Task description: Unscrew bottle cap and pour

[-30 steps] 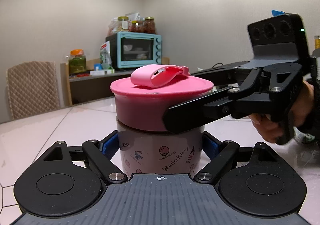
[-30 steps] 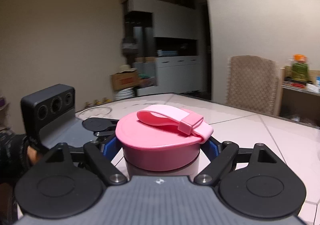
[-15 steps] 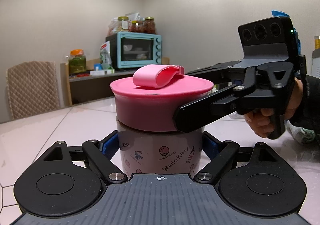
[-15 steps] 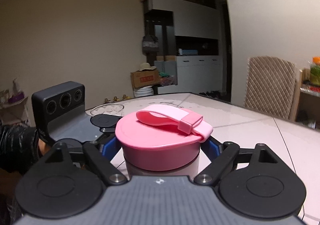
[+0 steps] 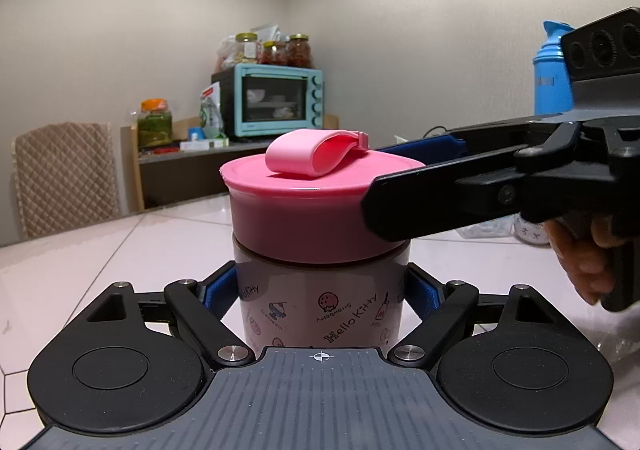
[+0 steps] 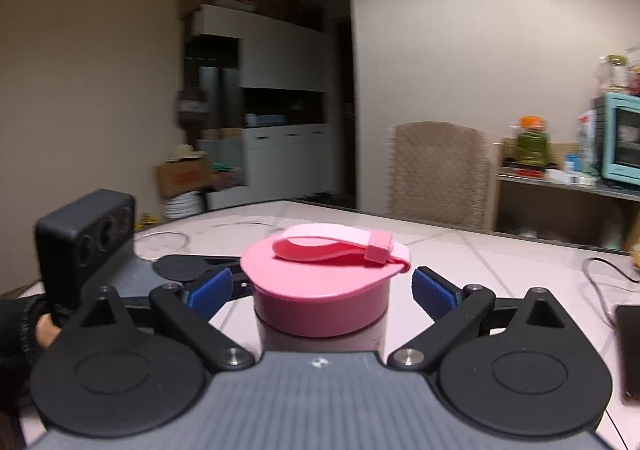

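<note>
A second ago the right tongs (image 6: 322, 290) were clamped on the cap (image 6: 320, 282); now their jaws are opening, and the blue pads (image 6: 434, 290) stand clear of it on both sides, the cap between them but untouched. The strap (image 5: 316, 154) on the cap has also turned to point a different way than before, so a twist has just been given. This reads as a release to reach round for a fresh grip, one turn in a run of several, not the end of the unscrewing. The cap is level on the bottle (image 5: 320, 306), with only a thin seam showing under its rim; whether the thread is nearly free I cannot tell from here.

The bottle stands upright on the surface (image 5: 100, 250), held low on its printed body by the left tongs (image 5: 320, 290), which stay clamped on it and have not shifted. That steady hold is what lets the cap turn without the bottle spinning. The right-wrist view is blurred, so the right hand is on the move. Pouring has not yet begun.
</note>
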`<state>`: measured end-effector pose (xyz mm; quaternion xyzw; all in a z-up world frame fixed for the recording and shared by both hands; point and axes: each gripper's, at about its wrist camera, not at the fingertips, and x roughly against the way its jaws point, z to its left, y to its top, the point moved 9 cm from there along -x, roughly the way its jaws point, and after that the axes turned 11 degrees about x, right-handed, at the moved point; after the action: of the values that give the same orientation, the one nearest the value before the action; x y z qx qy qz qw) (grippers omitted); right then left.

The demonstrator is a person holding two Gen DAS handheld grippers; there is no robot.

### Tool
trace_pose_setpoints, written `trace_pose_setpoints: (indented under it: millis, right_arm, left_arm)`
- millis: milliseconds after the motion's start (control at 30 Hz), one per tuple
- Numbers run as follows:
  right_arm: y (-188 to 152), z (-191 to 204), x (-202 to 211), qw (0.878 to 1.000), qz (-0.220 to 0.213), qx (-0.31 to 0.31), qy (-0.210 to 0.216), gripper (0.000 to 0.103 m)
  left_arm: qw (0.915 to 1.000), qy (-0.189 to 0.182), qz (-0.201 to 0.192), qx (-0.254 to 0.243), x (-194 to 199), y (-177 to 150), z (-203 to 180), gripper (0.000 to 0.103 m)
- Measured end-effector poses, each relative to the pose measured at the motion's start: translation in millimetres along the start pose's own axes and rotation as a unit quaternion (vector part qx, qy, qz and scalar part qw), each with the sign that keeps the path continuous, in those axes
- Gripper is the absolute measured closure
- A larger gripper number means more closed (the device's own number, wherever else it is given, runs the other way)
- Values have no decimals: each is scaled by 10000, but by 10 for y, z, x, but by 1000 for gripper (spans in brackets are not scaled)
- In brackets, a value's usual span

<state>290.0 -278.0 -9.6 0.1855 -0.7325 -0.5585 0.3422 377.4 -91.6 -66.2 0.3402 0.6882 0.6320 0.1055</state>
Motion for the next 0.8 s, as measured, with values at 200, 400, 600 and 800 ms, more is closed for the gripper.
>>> trace_pose_setpoints:
  millis: [200,400,600,800]
  right_arm:
    - [-64,34,-110,9988,7,-271,-419,5]
    - [-52,75,-187,9966,-84,-337,-746,5]
    - [-39,170,-232,9956,-42,-200,-917,5]
    - [-51,207,-208,9941,-23,-213,-1061,10]
  left_arm:
    - [10000,1,-2,-1,-9,-5,1,14]
    - [10000,3,-1,0,-8,-10,-6,14]
    - [10000,-3,-3,8,-15,-8,-1,14]
    - [10000,1,-1,0,-13,-13,6,14]
